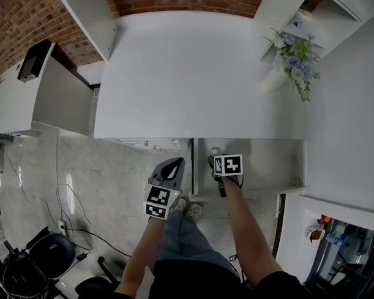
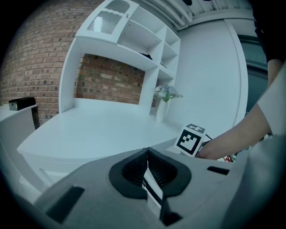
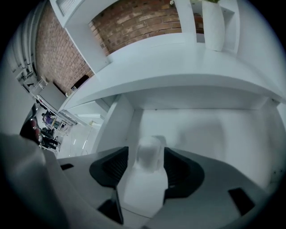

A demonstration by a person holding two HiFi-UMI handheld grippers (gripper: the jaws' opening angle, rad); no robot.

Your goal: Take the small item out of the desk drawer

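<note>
A drawer [image 1: 266,164] stands pulled out under the right part of the white desk [image 1: 189,72]. My right gripper [image 1: 217,162] reaches into its left end. In the right gripper view a small white bottle-shaped item [image 3: 149,154] stands on the drawer floor [image 3: 210,134] between the widely spread jaws of the right gripper [image 3: 147,166], and a gap shows beside it at the left pad. My left gripper [image 1: 173,165] hovers just left of the drawer, in front of the desk edge, its pads [image 2: 154,170] pressed together with nothing held. Its view shows the right gripper's marker cube [image 2: 193,139].
A white vase of flowers [image 1: 294,60] stands at the desk's back right, beside shelf uprights. A lower white cabinet [image 1: 48,98] with a black box adjoins the desk on the left. A black chair base [image 1: 36,263] and cables lie on the floor. Brick wall behind.
</note>
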